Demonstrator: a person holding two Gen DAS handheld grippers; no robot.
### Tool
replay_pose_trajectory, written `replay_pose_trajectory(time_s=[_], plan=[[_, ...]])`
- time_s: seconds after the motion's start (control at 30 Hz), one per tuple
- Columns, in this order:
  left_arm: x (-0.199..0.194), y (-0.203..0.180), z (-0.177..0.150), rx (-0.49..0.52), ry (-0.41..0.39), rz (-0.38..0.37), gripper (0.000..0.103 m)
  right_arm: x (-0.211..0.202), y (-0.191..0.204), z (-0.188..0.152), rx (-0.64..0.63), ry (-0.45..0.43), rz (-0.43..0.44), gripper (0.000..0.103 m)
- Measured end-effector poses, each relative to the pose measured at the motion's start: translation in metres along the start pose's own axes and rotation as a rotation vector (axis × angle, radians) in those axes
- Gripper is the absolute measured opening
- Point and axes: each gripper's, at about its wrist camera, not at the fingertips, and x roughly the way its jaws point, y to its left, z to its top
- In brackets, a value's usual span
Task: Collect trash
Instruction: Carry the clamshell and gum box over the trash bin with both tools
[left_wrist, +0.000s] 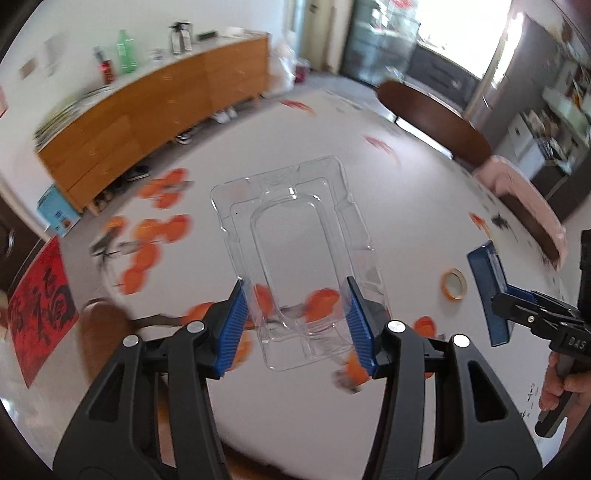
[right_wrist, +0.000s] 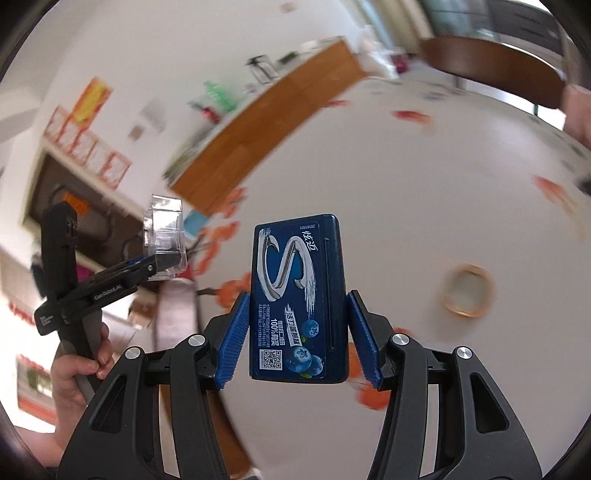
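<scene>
I had the left gripper (left_wrist: 295, 325) pinching a clear plastic tray (left_wrist: 295, 254), its blue jaws pressed against the tray's two long sides near the lower end. The tray hung above the bench (left_wrist: 369, 221), which wore a white cloth printed with orange fruit. From the right wrist view the same tray (right_wrist: 164, 236) showed edge-on, up and left of the gum box (right_wrist: 297, 295).

My right gripper (right_wrist: 295, 332) held that blue gum box upright, jaws closed on its two narrow sides, label facing the camera. In the left wrist view the box (left_wrist: 489, 291) sat to the right of the tray, also raised off the bench.

A roll of tape (left_wrist: 455, 284) lay flat on the bench between tray and box, touching neither. A wooden sideboard (left_wrist: 155, 122) stood beyond the bench, far behind the tray.
</scene>
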Motion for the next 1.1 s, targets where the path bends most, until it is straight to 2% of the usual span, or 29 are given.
replay_pose_trajectory(time_s=[0.17, 0.3, 0.43, 0.6, 0.83, 0.93, 1.1], plan=[[-0.044, 0.083, -0.028, -0.086, -0.042, 0.087, 0.048, 0.043, 0.09, 0.002, -0.107, 0.046, 0.109, 0.054], [-0.07, 0.151, -0.062, -0.165, -0.055, 0.15, 0.048, 0.087, 0.165, -0.013, -0.183, 0.111, 0.193, 0.054], [-0.088, 0.225, -0.11, -0.253, -0.034, 0.21, 0.048, 0.139, 0.233, -0.039, -0.243, 0.203, 0.25, 0.054], [-0.097, 0.306, -0.177, -0.364, 0.026, 0.27, 0.048, 0.209, 0.313, -0.09, -0.303, 0.332, 0.317, 0.054], [-0.093, 0.387, -0.263, -0.472, 0.134, 0.315, 0.048, 0.292, 0.382, -0.168, -0.351, 0.504, 0.334, 0.054], [-0.085, 0.41, -0.299, -0.504, 0.19, 0.325, 0.048, 0.328, 0.396, -0.198, -0.355, 0.587, 0.331, 0.054], [-0.067, 0.436, -0.345, -0.551, 0.249, 0.305, 0.048, 0.375, 0.4, -0.237, -0.341, 0.692, 0.267, 0.054]])
